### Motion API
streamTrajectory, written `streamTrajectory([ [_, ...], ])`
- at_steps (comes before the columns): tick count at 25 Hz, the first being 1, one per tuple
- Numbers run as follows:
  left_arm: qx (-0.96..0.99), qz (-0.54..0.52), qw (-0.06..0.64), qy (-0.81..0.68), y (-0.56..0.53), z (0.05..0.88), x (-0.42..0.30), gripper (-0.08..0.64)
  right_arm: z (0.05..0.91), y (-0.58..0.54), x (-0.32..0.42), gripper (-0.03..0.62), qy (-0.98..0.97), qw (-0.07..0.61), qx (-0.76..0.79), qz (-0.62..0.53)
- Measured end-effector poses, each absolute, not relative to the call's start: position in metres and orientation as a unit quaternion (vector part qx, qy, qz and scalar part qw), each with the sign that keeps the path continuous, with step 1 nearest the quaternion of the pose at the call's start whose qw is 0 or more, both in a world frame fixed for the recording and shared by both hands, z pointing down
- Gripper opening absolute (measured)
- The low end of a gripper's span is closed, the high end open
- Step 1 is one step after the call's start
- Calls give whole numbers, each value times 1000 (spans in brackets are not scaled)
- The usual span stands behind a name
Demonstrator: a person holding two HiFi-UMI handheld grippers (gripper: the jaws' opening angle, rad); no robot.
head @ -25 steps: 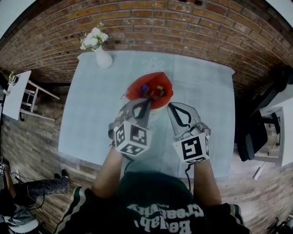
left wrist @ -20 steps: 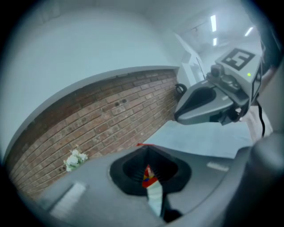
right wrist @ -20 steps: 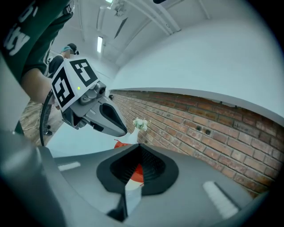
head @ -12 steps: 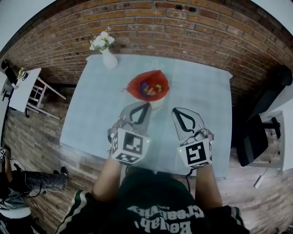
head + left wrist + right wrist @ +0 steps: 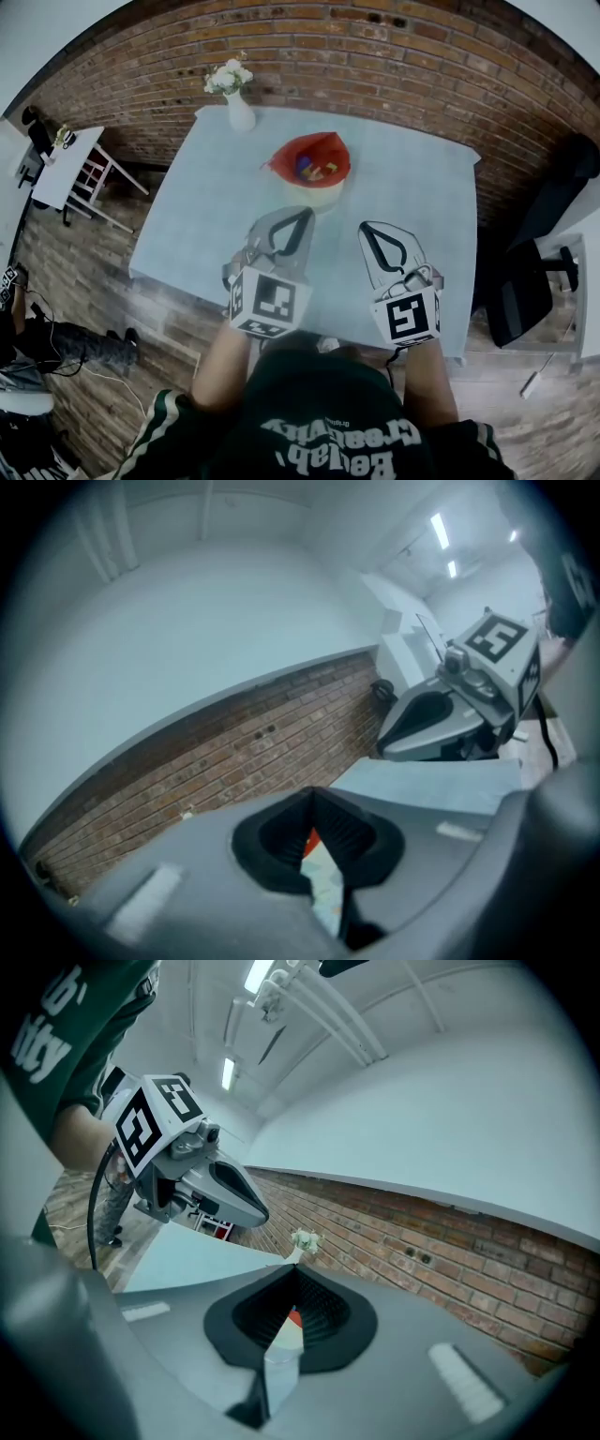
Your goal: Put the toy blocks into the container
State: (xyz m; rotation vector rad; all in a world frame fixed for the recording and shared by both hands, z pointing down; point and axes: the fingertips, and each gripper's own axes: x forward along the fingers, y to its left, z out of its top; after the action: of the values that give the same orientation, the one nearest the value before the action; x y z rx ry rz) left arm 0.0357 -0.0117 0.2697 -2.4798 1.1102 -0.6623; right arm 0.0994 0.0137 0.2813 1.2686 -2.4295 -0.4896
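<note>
Brick-walled room, pale table (image 5: 211, 220): toy blocks (image 5: 314, 171) lie inside the red container (image 5: 330, 143), none visible outside it, so we judge the job done. Our left gripper (image 5: 304, 213) and right gripper (image 5: 367, 228) hover closed and empty, short of it.

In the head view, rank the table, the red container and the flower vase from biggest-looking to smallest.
1. table, largest by far
2. red container
3. flower vase, smallest, though it stands farthest from the camera, which shrinks it
</note>
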Motion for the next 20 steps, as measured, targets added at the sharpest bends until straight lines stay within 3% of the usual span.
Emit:
streamTrajectory([
  [20, -866, -214, 213, 399, 35, 257, 37, 4, 269, 53, 85, 5, -858, 171, 438, -207],
])
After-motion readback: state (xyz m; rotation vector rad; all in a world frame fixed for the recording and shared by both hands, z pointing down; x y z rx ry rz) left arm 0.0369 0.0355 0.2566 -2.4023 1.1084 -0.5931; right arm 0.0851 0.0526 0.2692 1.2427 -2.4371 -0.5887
